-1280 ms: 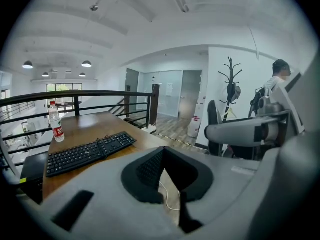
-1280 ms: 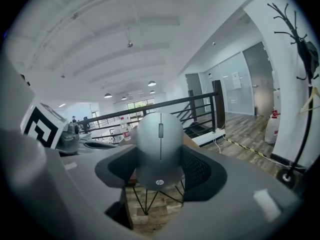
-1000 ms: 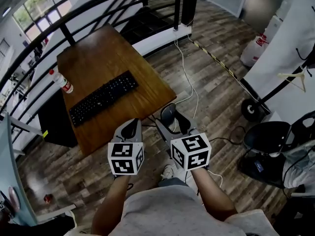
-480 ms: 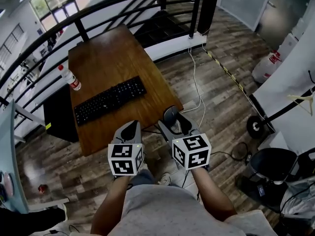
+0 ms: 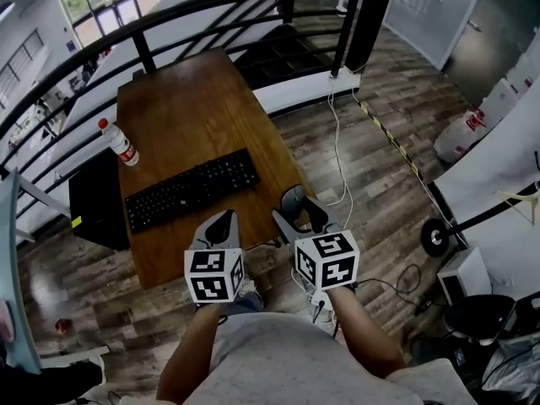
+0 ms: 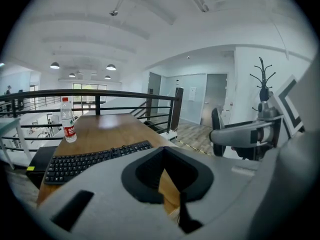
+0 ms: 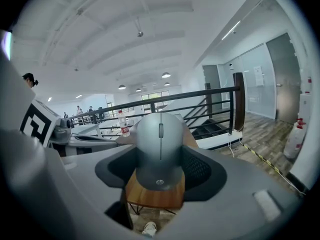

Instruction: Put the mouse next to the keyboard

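The right gripper (image 5: 297, 218) has its jaws clenched on the sides of a rounded grey computer mouse (image 7: 159, 144), which sits squarely between them, nose pointing away. It is held in the air at the near right corner of the brown wooden tabletop (image 5: 194, 99). The left gripper (image 5: 221, 226) hovers just beside it, jaws together and empty. The long black keyboard (image 5: 192, 190) lies on the tabletop ahead and to the left, apart from the mouse. The risk, on this evidence, is a slip. The smooth shell could slide free and fall past the table's edge to the plank floor (image 5: 371, 175).
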`<state>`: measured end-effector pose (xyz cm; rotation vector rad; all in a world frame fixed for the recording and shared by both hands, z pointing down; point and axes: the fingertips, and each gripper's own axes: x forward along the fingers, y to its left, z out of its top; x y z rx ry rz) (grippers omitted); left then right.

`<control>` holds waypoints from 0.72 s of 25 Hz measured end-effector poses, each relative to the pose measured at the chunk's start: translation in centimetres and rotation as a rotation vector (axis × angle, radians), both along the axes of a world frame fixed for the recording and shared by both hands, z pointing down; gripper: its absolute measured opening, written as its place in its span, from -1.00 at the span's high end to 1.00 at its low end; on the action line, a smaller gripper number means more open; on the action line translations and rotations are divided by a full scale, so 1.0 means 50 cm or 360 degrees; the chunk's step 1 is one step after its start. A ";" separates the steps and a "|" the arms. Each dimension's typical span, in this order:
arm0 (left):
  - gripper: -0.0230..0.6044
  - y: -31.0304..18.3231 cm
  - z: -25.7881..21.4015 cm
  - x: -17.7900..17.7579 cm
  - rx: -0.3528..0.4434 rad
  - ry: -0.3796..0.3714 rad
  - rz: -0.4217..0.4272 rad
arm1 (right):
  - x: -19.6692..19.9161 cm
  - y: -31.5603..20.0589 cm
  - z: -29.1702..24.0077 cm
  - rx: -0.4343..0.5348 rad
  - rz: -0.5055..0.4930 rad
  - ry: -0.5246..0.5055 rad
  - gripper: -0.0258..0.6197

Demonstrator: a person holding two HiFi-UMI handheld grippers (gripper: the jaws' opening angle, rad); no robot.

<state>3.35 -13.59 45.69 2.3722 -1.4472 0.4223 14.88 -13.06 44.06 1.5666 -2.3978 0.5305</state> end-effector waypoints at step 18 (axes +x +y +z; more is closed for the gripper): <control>0.94 -0.220 0.068 -0.129 -0.0092 0.0063 -0.0036 | -0.050 -0.257 0.078 -0.0209 0.0068 0.0184 0.03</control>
